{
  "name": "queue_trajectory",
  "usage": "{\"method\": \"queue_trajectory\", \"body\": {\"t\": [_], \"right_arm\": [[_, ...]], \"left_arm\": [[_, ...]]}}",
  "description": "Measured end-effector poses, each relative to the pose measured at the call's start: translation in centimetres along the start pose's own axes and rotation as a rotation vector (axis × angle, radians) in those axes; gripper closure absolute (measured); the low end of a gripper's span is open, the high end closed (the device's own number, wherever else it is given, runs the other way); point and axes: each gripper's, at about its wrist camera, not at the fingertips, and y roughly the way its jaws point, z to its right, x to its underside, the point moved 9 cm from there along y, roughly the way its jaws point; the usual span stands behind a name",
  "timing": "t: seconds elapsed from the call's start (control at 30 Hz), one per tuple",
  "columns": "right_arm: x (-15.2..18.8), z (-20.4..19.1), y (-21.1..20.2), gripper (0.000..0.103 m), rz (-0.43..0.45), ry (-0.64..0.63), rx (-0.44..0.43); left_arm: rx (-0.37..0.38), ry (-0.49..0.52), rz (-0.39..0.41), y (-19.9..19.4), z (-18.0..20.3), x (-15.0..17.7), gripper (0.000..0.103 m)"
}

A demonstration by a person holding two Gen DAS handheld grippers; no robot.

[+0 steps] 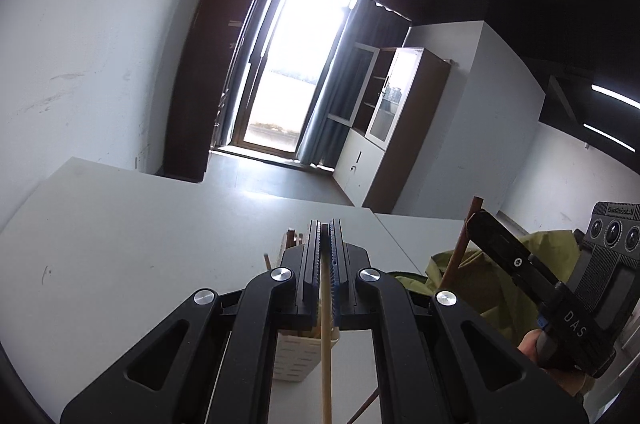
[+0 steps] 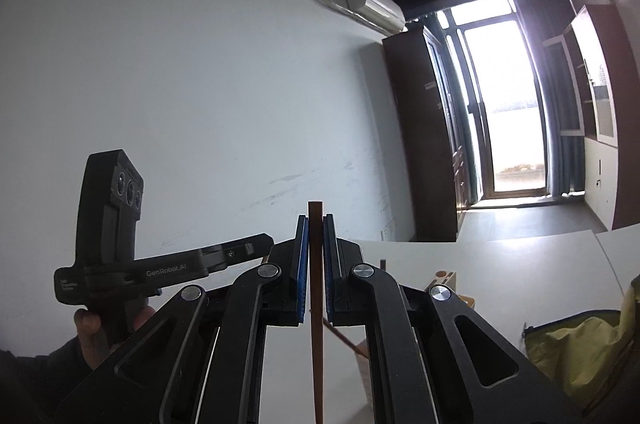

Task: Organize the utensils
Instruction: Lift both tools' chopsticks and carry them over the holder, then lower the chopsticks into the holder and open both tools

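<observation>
Both grippers are clamped on chopsticks, up above the table. The left gripper (image 1: 325, 224) has its jaws squeezed on a thin light wooden chopstick (image 1: 326, 344) hanging down past them. The right gripper (image 2: 316, 218) pinches a dark brown wooden chopstick (image 2: 316, 344) standing upright. Below sits a white slotted plastic holder (image 1: 294, 358) on the white table (image 1: 140, 236), an olive-green bag (image 2: 584, 348) beside it, and a bright window (image 1: 296, 64) at the back.

Pale chopstick (image 1: 326, 324) and dark chopstick (image 2: 316, 304) — both upright, clamped.
</observation>
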Motion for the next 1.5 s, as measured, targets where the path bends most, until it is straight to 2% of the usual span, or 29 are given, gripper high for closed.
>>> {"method": "queue_trajectory", "body": {"t": [0.13, 0.3, 0.47, 0.53, 0.67, 0.83, 1.03, 1.17, 1.27, 1.5], "right_arm": [[-1.6, 2.6, 1.0, 0.096, 0.1, 0.028, 0.018], [-2.4, 5.1, 1.4, 0.096, 0.181, 0.054, 0.052], [-2.9, 5.6, 0.7, 0.096, 0.287, 0.058, 0.053], [-2.8, 5.9, 1.1, 0.096, 0.302, 0.058, 0.068], [-1.5, 6.2, 2.0, 0.096, 0.275, 0.003, 0.135], [0.5, 6.4, 2.8, 0.096, 0.212, -0.014, 0.144], [2.7, 6.0, 2.9, 0.095, 0.166, -0.033, 0.13], [4.2, 5.7, 2.9, 0.095, 0.139, -0.053, 0.132], [5.1, 5.6, 3.0, 0.095, 0.117, -0.052, 0.133], [6.1, 5.5, 2.8, 0.095, 0.086, -0.058, 0.137]], "left_arm": [[0.011, -0.011, 0.081, 3.1, 1.1, -2.3, 0.1], [-0.03, 0.042, 0.175, 6.1, 2.2, -4.2, 0.1], [-0.08, 0.065, 0.209, 8.6, 2.5, -4.4, 0.1], [-0.079, 0.06, 0.204, 9.7, 2.5, -4.5, 0.1], [-0.07, 0.054, 0.202, 11.0, 2.4, -3.8, 0.1], [-0.06, 0.058, 0.204, 12.1, 1.5, -2.1, 0.1], [-0.1, 0.081, 0.253, 12.3, 1.1, -0.9, 0.1], [-0.133, 0.092, 0.332, 11.6, 1.0, -0.5, 0.099], [-0.129, 0.113, 0.317, 11.4, 1.3, 0.4, 0.099], [-0.173, 0.151, 0.313, 11.3, 0.7, 1.4, 0.099]]}}
